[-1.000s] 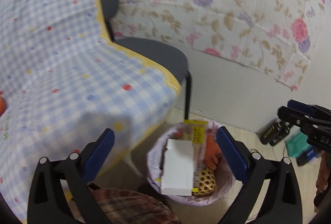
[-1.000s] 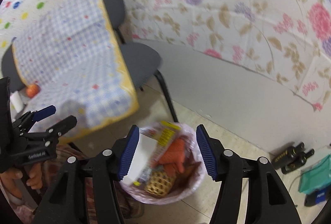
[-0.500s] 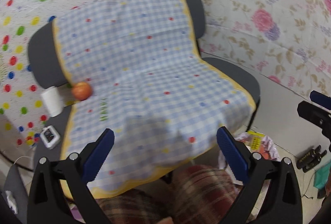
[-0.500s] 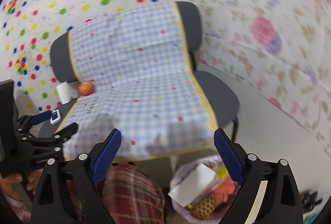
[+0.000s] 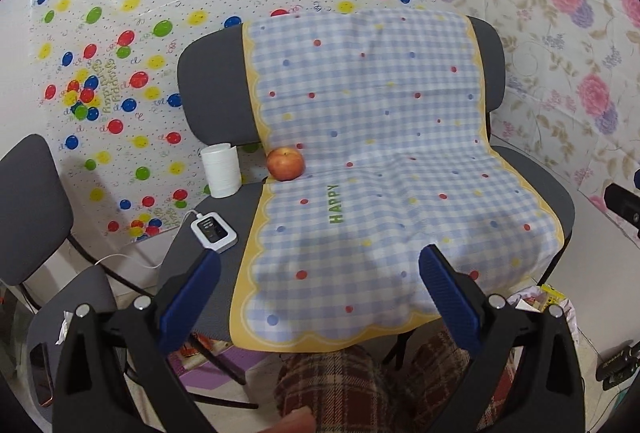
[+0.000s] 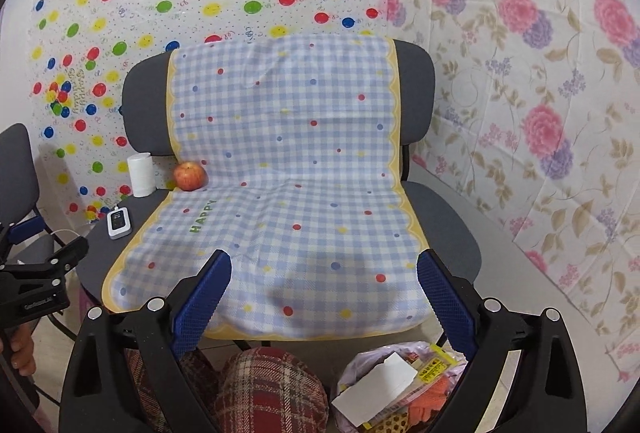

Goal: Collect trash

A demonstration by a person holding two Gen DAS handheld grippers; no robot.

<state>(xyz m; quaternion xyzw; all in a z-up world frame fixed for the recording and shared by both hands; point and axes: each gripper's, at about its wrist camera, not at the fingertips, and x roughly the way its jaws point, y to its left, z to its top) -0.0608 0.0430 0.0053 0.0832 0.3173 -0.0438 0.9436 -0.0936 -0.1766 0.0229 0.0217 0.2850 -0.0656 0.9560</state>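
Left gripper (image 5: 318,265): jaws spread wide, nothing between the blue pads, hanging over the front edge of the chair seat.
Right gripper (image 6: 323,271): jaws have just been opening and now stand wide apart, released, with only the cloth behind them.
Trash bin (image 6: 352,365): on the floor at 5 o'clock in the right wrist view, below the seat's front edge; lined with a pale bag and filled.
Trash in bin: a white box (image 6: 374,387) lies on top, a yellow wrapper (image 6: 436,367) and something orange (image 6: 430,399) beside it.
Chair (image 5: 212,89): dark grey, covered by a blue checked cloth (image 5: 380,153) with a yellow border and the word HAPPY.
Apple (image 5: 285,163): at 10 o'clock of the seat, where seat meets backrest, on the cloth's edge.
White roll (image 5: 221,170): upright just beside the apple, at its 9 o'clock.
Small white device (image 5: 213,231): on the bare seat at 8 o'clock of the apple, cable attached.
Person: plaid-clad knees (image 6: 264,389) at 6 o'clock.
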